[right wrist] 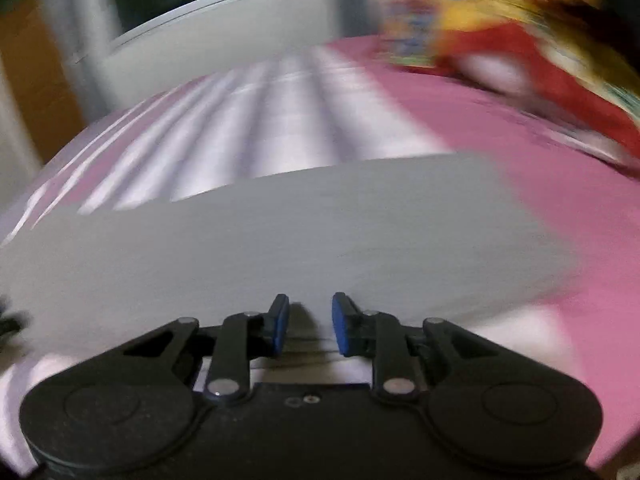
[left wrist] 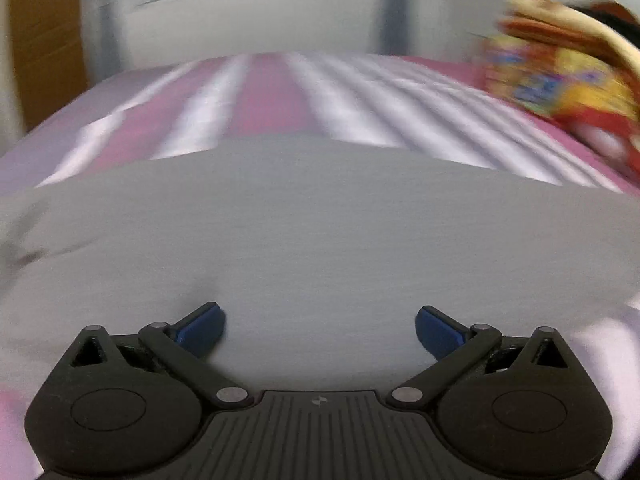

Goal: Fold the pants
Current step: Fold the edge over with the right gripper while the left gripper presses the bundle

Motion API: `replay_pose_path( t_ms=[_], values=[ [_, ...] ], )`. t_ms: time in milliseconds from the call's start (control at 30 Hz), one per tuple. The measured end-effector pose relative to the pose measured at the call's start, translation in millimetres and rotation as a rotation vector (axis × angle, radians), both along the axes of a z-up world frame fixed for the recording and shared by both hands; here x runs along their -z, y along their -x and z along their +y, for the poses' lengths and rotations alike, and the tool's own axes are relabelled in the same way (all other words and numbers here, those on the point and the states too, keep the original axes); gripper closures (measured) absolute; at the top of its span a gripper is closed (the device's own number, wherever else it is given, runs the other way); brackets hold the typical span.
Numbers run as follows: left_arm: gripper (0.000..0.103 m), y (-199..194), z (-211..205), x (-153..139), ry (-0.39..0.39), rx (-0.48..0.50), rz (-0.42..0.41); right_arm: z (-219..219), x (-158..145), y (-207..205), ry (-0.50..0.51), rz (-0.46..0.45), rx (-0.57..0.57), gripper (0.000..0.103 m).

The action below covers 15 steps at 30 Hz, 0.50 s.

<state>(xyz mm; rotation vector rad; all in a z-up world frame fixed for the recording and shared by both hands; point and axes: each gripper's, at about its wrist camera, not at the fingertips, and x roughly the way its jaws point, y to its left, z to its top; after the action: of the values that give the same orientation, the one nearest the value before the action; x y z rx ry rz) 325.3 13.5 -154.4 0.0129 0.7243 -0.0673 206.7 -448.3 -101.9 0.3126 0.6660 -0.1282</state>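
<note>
1. Grey fabric pants (left wrist: 320,232) — laid flat in a wide band across the near part of the bed, smooth on top, with a few creases toward the left end in the left wrist view. In the right wrist view the same pants (right wrist: 304,232) end in a straight edge with a squared far-right corner.
2. Bed sheet, pink with pale lilac-white stripes (left wrist: 264,96) — covers the bed beyond the pants; stripes run away toward the far edge. Blurred in both views.
3. Bright patterned cloth, yellow, red and blue (left wrist: 560,80) — lies at the far right corner of the bed, well apart from the pants; too blurred to identify further.
4. Left claw (left wrist: 320,328) — black frame, blue pads spread wide, nothing between them, over the near part of the pants.
5. Right claw (right wrist: 310,322) — blue pads drawn close with a narrow gap showing, no fabric visibly pinched; near edge of the pants just beneath.
</note>
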Motion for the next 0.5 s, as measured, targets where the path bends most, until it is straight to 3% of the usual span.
replay_pose_path(
  t_ms=[33, 67, 133, 200, 267, 300, 333, 400, 500],
  values=[
    [0.0, -0.7, 21.8, 0.3, -0.007, -0.05, 0.001, -18.9, 0.7, 3.2, -0.003, 0.007, 0.042, 0.103],
    [0.0, 0.4, 44.5, 1.1, -0.02, -0.096, 0.0, -39.1, -0.4, 5.4, -0.016, 0.014, 0.089, 0.103],
    [0.0, 1.6, 77.4, 3.3, -0.044, -0.16, 0.014, -59.7, -0.9, 6.7, -0.079, 0.015, 0.094, 0.103],
    [0.0, 4.2, 107.4, -0.1, -0.035, -0.226, 0.03, -56.1, -1.5, 13.7, -0.061, 0.035, 0.08, 0.103],
    [0.0, 13.3, 129.3, -5.9, -0.013, -0.279, 0.025, -53.3, -13.8, 28.6, -0.082, -0.021, 0.117, 0.091],
    [0.0, 19.5, 137.6, -7.6, 0.009, -0.299, 0.008, -53.6, -17.4, 25.2, -0.109, -0.06, 0.135, 0.07],
    [0.0, 27.9, 147.7, -8.3, 0.044, -0.311, -0.009, -55.0, -19.8, 35.1, -0.147, -0.1, 0.167, 0.059],
    [0.0, 41.5, 154.5, -3.4, 0.083, -0.303, -0.025, -69.0, -16.5, 54.3, -0.267, -0.158, 0.224, 0.057],
    [0.0, 48.5, 152.1, 5.3, 0.068, -0.272, -0.025, -85.9, 3.6, 72.2, -0.442, -0.178, 0.269, 0.057]
  ],
)
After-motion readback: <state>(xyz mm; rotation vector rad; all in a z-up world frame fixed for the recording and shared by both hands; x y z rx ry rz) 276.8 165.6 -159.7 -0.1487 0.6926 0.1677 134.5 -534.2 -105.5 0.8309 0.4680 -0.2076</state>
